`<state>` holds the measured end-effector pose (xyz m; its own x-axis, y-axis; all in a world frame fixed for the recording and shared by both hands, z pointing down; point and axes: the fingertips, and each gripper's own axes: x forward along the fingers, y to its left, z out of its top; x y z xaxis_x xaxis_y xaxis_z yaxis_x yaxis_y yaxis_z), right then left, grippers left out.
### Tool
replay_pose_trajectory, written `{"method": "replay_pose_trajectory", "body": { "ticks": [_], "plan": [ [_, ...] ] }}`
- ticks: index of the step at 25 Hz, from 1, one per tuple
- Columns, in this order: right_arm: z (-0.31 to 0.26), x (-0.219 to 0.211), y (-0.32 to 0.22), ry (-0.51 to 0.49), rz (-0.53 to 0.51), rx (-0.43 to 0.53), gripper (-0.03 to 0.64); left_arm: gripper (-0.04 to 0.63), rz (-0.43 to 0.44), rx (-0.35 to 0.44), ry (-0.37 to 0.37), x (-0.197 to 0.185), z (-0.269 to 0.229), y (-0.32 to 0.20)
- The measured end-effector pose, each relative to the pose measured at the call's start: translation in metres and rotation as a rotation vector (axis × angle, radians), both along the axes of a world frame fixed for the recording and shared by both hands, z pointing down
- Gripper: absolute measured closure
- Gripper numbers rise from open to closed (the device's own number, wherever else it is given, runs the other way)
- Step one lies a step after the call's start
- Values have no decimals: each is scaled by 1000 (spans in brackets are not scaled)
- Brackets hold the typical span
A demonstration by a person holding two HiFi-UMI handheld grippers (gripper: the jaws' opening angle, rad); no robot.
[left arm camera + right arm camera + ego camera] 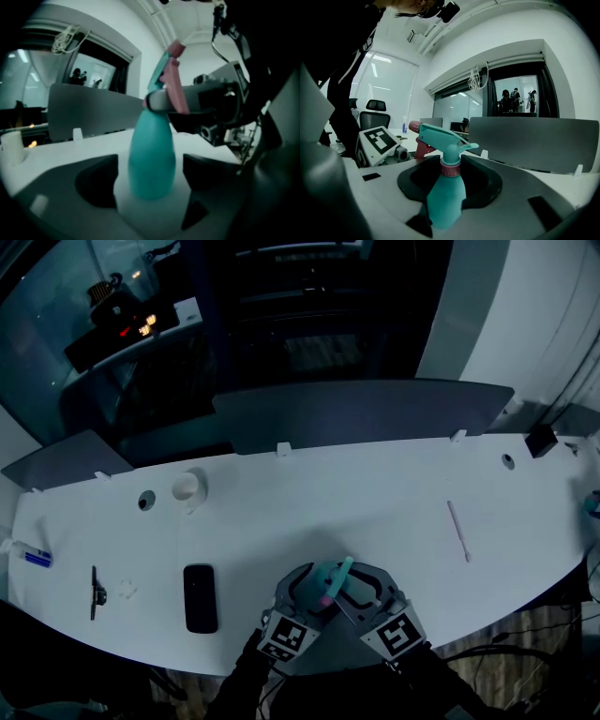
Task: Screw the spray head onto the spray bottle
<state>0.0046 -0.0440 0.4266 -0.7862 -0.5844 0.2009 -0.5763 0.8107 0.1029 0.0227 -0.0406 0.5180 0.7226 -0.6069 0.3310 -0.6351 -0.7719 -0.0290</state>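
The spray bottle (330,585) is at the middle of the table's (375,502) near edge, between the two grippers. Its teal body is clenched in the right gripper (364,585). In the right gripper view the dark jaws of that gripper (447,190) press on the bottle's (446,197) lower body from both sides. The spray head (440,136) sits on the neck above a pink collar, with its nozzle pointing towards the left gripper's marker cube (377,143).

The left gripper (309,582) is released. In the left gripper view its jaws stand apart on either side of the bottle (152,159), and bare table shows between each jaw and the teal body. In that view the pink trigger of the spray head (174,86) hangs down beside the neck.

A black flat device (200,597) lies near the near edge, to the left of the grippers. Further left lies a thin black tool (96,592). A small bottle with a blue label (30,555) is at the left edge. A white cup (186,487) stands towards the far left. A pale slim stick (458,531) lies on the right half of the table. Grey divider panels (366,413) stand along the far edge.
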Motion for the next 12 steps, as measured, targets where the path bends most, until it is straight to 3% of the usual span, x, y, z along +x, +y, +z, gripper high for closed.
{"method": "replay_pose_trajectory", "body": {
  "ticks": [6,8,12],
  "plan": [
    [0,0,-1,-12,-5,-14,479,160,500,-88,-25,17,3,7],
    [1,0,-1,-10,-7,-21,479,174,540,-114,-16,19,3,4],
    [2,0,-1,-10,-8,-16,479,209,424,-70,-2,21,5,-4]
  ]
}}
